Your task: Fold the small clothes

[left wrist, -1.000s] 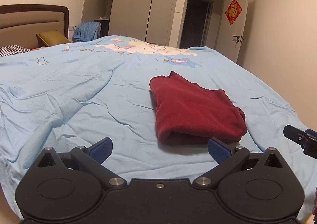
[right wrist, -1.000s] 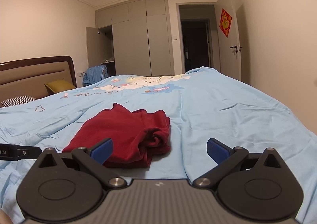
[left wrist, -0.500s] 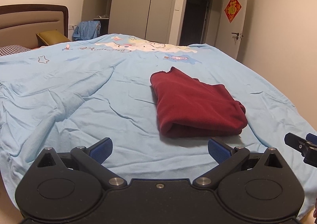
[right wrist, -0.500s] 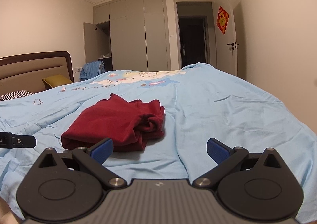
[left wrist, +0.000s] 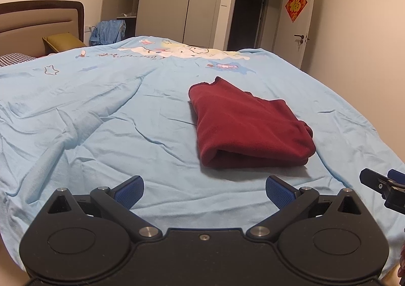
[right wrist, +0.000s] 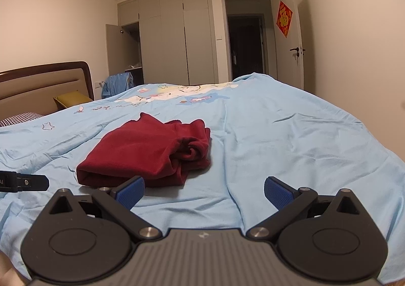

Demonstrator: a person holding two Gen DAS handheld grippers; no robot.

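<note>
A dark red garment (left wrist: pixel 246 125) lies folded in a thick rectangle on the light blue bedspread (left wrist: pixel 101 114); it also shows in the right wrist view (right wrist: pixel 152 152). My left gripper (left wrist: pixel 204 191) is open and empty, held back a little short of the garment's near edge. My right gripper (right wrist: pixel 204 191) is open and empty, just in front and to the right of the garment. The right gripper's tip shows at the left wrist view's right edge (left wrist: pixel 379 184), and the left gripper's tip at the right wrist view's left edge (right wrist: pixel 22 181).
The bed has a brown headboard (left wrist: pixel 38 18), a yellow pillow (left wrist: pixel 63 42) and a checked pillow (left wrist: pixel 15 58) at far left. Grey wardrobes (left wrist: pixel 177 2), an open dark doorway (left wrist: pixel 248 18) and a white door (left wrist: pixel 302 33) stand beyond. The bed's edge drops away at right.
Both grippers have drawn back from the folded garment, so it sits farther off in both views. Both stayed open and the garment has not moved.
</note>
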